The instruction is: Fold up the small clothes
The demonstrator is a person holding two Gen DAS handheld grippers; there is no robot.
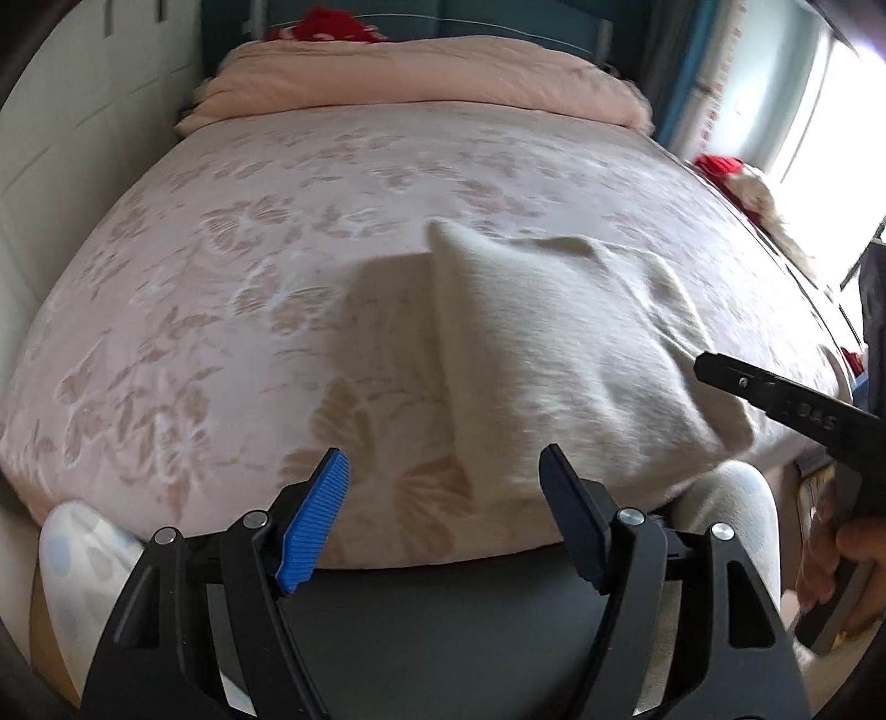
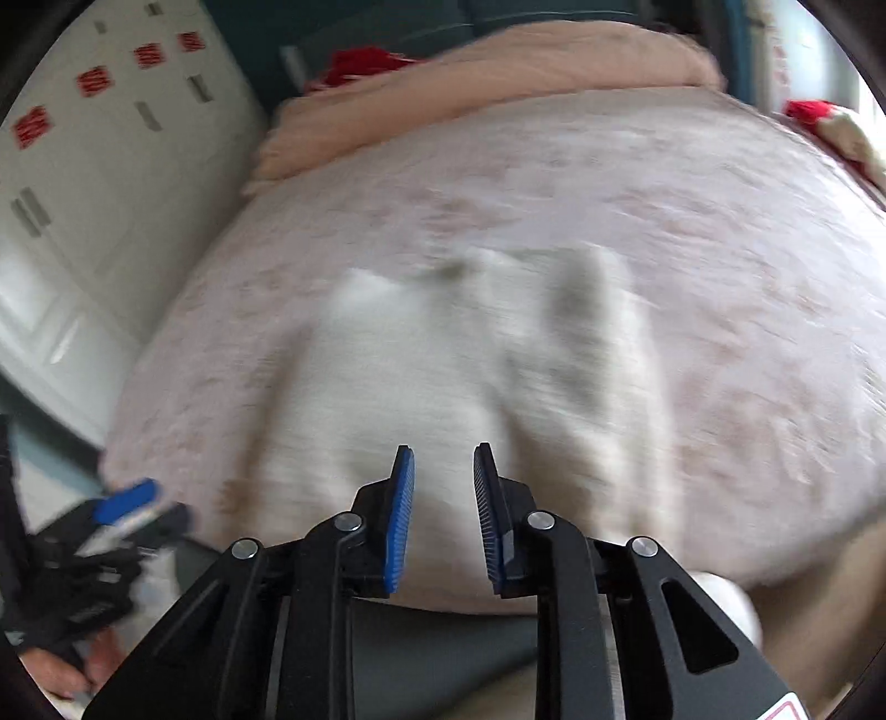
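A small white garment (image 1: 559, 343) lies on the pink floral bedspread (image 1: 221, 288) near the bed's front edge, its left side raised in a peak. My left gripper (image 1: 443, 471) is open and empty, just in front of the garment's near-left edge. My right gripper (image 2: 443, 471) is partly open and empty, hovering over the garment (image 2: 421, 376) near its front edge; this view is blurred. One finger of the right gripper (image 1: 775, 393) shows at the garment's right side in the left wrist view. The left gripper (image 2: 122, 509) shows blurred at lower left in the right wrist view.
A folded pink duvet (image 1: 421, 72) lies along the head of the bed with a red item (image 1: 326, 27) behind it. White cupboards (image 2: 83, 194) stand left of the bed. A red and cream item (image 1: 742, 183) lies at the bed's right edge by a window.
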